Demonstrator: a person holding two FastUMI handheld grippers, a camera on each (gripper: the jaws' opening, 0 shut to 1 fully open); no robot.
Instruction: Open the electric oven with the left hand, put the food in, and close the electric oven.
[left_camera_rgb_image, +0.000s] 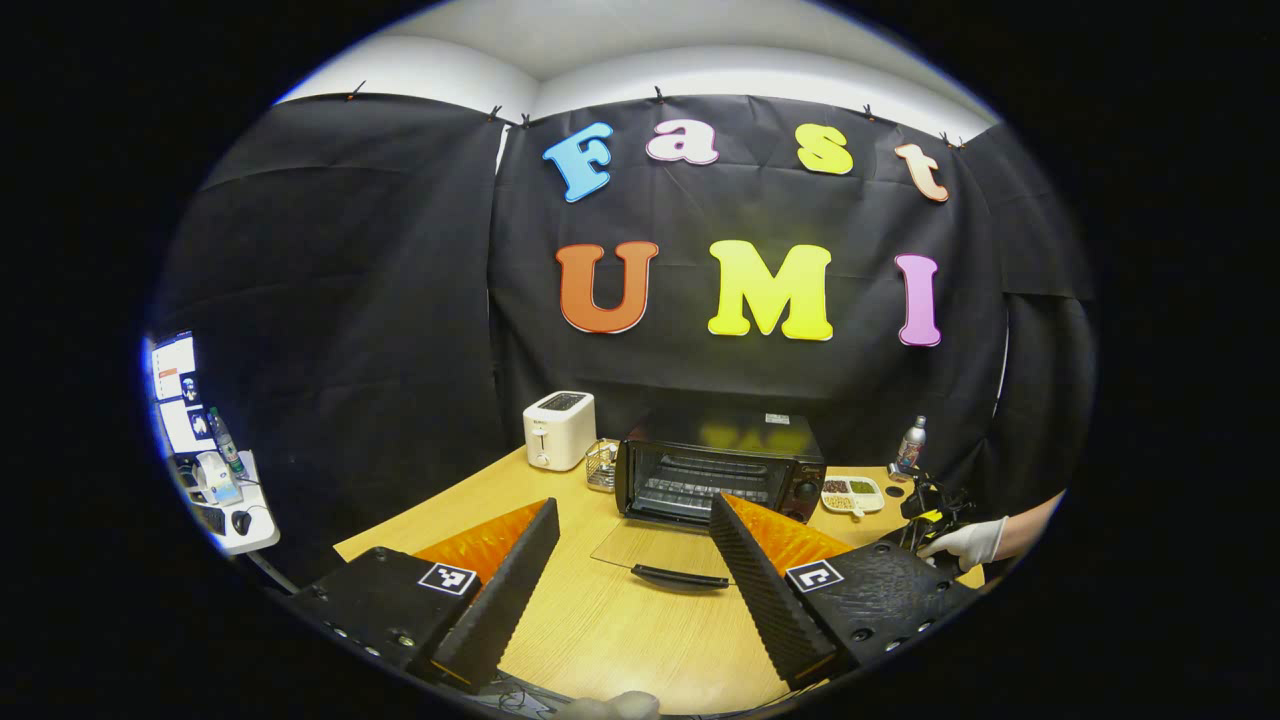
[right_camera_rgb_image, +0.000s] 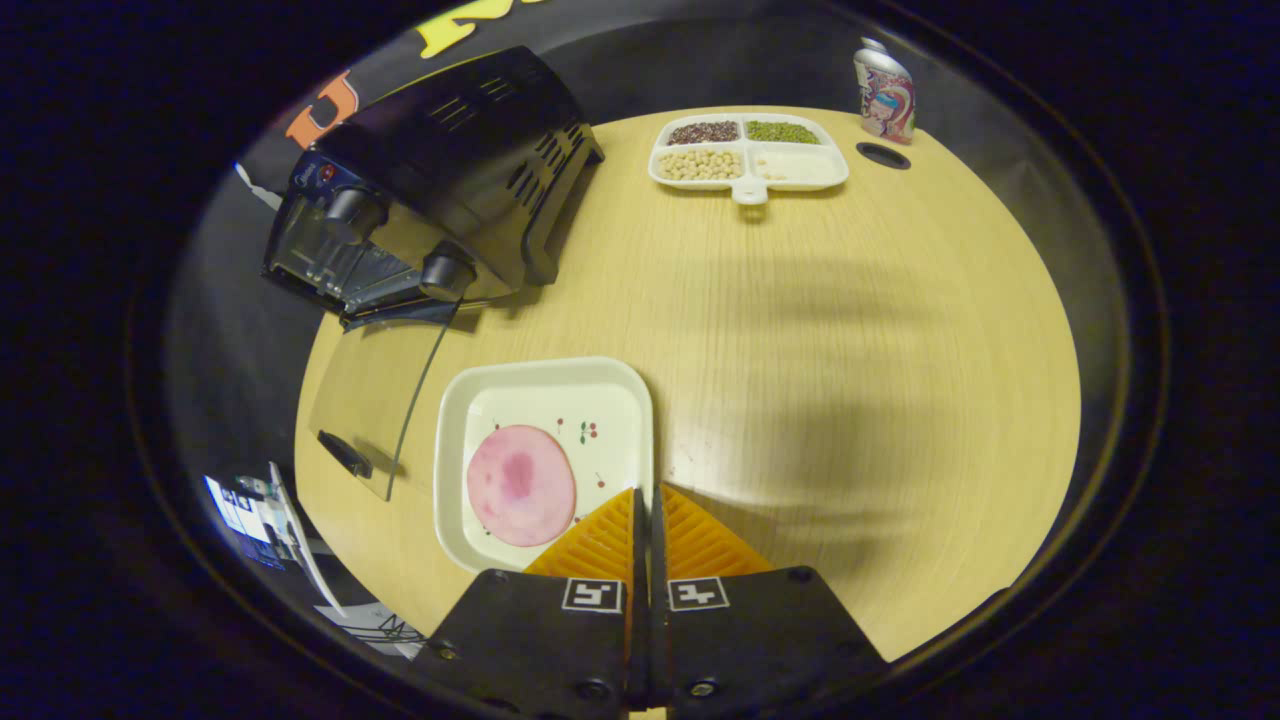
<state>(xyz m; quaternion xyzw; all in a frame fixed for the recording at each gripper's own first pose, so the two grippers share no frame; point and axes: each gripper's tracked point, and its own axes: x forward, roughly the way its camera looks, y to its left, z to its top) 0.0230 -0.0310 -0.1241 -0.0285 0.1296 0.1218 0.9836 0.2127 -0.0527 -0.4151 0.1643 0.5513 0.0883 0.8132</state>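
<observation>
I have the left gripper (left_camera_rgb_image: 632, 530) spread wide above the near part of the round light-wood table (left_camera_rgb_image: 640, 640), pinching nothing. Straight ahead, toward the far edge, sits the black electric oven (left_camera_rgb_image: 722, 465) with its glass door (left_camera_rgb_image: 660, 552) folded flat onto the table, black handle toward me. A white toaster (left_camera_rgb_image: 559, 429) stands at the oven's left, a small wire basket (left_camera_rgb_image: 601, 465) between them. To the oven's right lies a white divided dish of beans (left_camera_rgb_image: 851, 493), and a bottle (left_camera_rgb_image: 910, 444) stands by the far right edge. A white-gloved hand (left_camera_rgb_image: 966, 543) shows at the right edge.

My right gripper (right_camera_rgb_image: 648, 500) has its orange fingers pressed together, with its tips at the near rim of the white square plate (right_camera_rgb_image: 610, 400); I cannot tell whether they pinch it. The round pink slice of meat (right_camera_rgb_image: 520, 485) lies on the plate's near left part. The plate sits near the front edge, just beside the open door.
</observation>
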